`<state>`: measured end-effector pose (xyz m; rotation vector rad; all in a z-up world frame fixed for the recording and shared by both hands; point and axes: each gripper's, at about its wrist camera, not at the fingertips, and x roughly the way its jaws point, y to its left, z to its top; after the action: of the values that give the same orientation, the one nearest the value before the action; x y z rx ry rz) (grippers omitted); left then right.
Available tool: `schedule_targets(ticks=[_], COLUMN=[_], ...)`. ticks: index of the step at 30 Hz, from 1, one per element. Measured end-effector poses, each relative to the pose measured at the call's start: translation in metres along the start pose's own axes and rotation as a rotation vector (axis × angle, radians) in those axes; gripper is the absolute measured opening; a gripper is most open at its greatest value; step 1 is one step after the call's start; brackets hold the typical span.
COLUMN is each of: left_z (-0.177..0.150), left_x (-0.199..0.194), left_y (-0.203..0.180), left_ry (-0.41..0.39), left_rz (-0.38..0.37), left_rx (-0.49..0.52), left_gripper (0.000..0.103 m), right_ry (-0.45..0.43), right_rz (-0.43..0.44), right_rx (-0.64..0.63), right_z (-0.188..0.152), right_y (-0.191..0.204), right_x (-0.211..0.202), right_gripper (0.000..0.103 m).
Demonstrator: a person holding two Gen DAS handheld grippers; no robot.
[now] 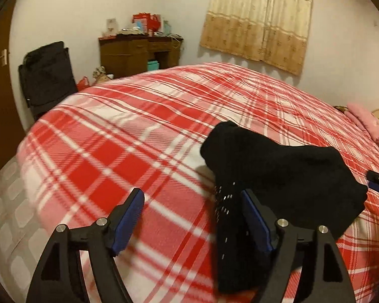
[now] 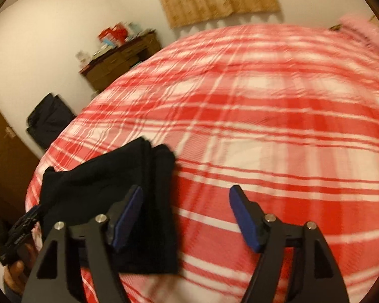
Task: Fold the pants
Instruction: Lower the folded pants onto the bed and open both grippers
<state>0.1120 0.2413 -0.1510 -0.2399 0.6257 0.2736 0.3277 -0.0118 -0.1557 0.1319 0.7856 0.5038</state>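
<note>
Left wrist view: left tongs (image 1: 192, 219) apart, gripping nothing. Black pants (image 1: 285, 174) lie bunched on the red plaid bed (image 1: 118, 136), near edge, right of the tongs. Right tongs (image 2: 187, 214) likewise apart; pants (image 2: 108, 181) to their left.

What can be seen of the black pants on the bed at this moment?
The black pants are a dark, soft-looking fabric bundle, folded over into a compact, thick shape with layered edges showing in the right wrist view. A row of small light flecks runs along one strip near the camera. They lie on the red-and-white plaid bedspread, near its front edge. Both grippers are open beside them; neither the left gripper nor the right gripper holds the fabric.
</note>
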Motion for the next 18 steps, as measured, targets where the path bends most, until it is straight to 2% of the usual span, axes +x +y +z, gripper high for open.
schedule_targets(ticks=[7,11,14,15,18], left_z=[0.005,0.013,0.02,0.021,0.024], left_x=[-0.057,-0.095,-0.12,-0.127,-0.146], left_y=[-0.013,-0.025,-0.035,-0.038,-0.047], left_ry=[-0.086,-0.138,-0.18,-0.189,-0.223], left_rz=[-0.002,-0.025,-0.031,-0.033,-0.024], left_rx=[0.016,0.034,0.056,0.065,0.087], left_gripper=[0.079,0.079,0.08,0.08,0.082], right_ry=[-0.09,-0.18,-0.227,-0.26,-0.32], right_rz=[-0.057,-0.079,-0.09,-0.091,-0.077], right_rx=[0.008,-0.015,-0.089,-0.109,-0.145], right_z=[-0.02,-0.027,-0.025,-0.027,-0.034], right_y=[-0.004,0.014,0.032,0.039,0.053], right_x=[-0.081,-0.132,-0.162,-0.173,-0.197], right_gripper=[0.085,0.097,0.099,0.103,0.103])
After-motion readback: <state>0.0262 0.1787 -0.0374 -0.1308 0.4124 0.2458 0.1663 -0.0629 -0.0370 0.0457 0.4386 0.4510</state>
